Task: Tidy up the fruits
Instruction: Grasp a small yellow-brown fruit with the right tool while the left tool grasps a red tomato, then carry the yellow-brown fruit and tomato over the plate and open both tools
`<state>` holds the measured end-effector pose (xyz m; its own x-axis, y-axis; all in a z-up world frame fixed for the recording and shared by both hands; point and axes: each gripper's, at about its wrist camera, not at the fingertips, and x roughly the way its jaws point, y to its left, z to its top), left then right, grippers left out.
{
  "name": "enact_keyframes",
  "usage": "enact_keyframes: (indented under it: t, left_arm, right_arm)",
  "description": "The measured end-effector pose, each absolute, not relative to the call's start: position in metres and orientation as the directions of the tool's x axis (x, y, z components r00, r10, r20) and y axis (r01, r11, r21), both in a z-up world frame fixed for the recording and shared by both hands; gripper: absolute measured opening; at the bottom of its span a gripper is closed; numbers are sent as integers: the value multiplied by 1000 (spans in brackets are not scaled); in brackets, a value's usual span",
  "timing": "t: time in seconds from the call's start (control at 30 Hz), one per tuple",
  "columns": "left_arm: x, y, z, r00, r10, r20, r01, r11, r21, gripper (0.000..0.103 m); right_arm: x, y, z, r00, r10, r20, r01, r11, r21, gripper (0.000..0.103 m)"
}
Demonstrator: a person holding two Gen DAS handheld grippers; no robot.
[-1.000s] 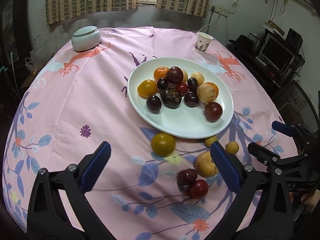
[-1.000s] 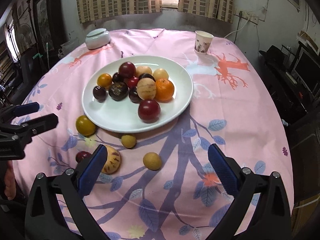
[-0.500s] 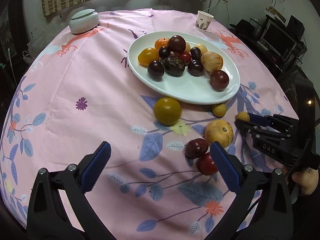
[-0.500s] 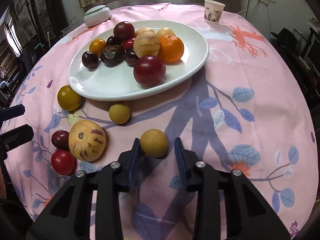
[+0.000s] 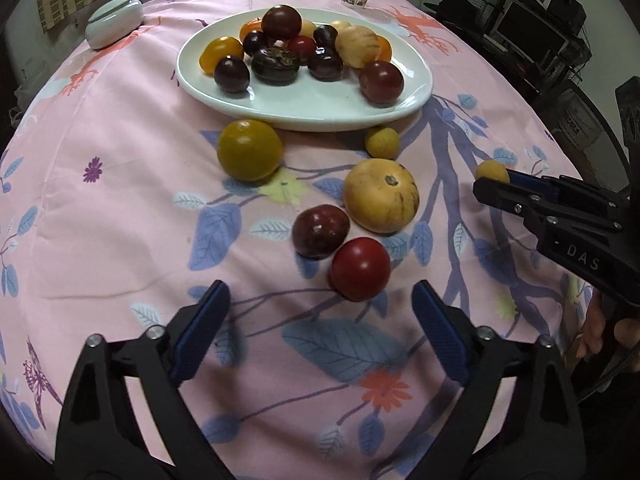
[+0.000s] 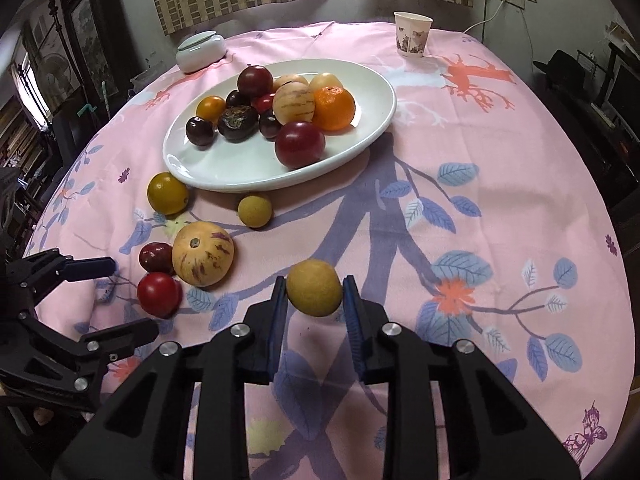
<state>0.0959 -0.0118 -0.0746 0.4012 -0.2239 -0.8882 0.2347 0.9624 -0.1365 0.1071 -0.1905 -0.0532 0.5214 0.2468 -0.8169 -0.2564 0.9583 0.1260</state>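
Note:
A white oval plate (image 5: 320,110) (image 6: 240,176) holds several fruits. My right gripper (image 6: 314,294) is shut on a small tan round fruit (image 6: 315,287) (image 5: 492,171) and holds it just above the pink cloth. My left gripper (image 5: 320,312) is open and empty, low over the cloth, with a red tomato (image 5: 360,269) (image 6: 159,294) just beyond its fingertips. Loose on the cloth lie a dark plum (image 5: 320,231), a striped yellow melon (image 5: 381,196) (image 6: 203,254), a yellow-green fruit (image 5: 249,155) (image 6: 167,193) and a small tan fruit (image 5: 382,142) (image 6: 255,211).
A paper cup (image 6: 413,34) and a white lidded dish (image 6: 201,51) stand at the far side of the round table. Dark furniture and monitors (image 5: 528,36) stand past the right edge. The left gripper also shows in the right wrist view (image 6: 108,300).
The right gripper has closed on the small tan fruit and lifted it slightly. The left gripper has moved lower and closer to the red tomato and plum.

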Motion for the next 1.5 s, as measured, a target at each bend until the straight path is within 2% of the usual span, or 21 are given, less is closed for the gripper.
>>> enact_keyframes:
  t: [0.03,0.17,0.2,0.33,0.47,1.03,1.27,1.5]
  left_arm:
    - [97,-15,-77,393,-221,-893,231,963,-137,70]
    - [96,-24,-77,422,-215,-881,222,966,-129,54]
    - [96,-27,-77,426,-221,-878,228,965,-132,44]
    - [95,-37,-76,448,-222,-866,232,964,-127,30]
    - [90,-36,-69,459,-260,-849,248,956,-159,30]
    - [85,-11,-34,549,-240,-800,229,964,-132,30]
    - [133,-9,-8,578,-208,-789,241,967,-78,30]
    - [211,-26,0,547,-198,-814,255,965,-64,31]
  right_arm:
    - [104,-192,-53,523,250,-815,-255,958,130,28]
    - [97,-200,-54,522,264,-811,-252,956,149,28]
    - [96,-202,-54,522,265,-810,-251,956,151,28]
    - [92,-206,-53,526,278,-804,-257,953,161,28]
    - [88,-202,-51,527,294,-797,-276,947,166,28]
    - [89,-182,-36,527,334,-781,-321,930,181,28]
    - [127,-175,-16,529,360,-768,-367,914,175,28]
    - [196,-176,-9,577,263,-774,-316,945,85,28]
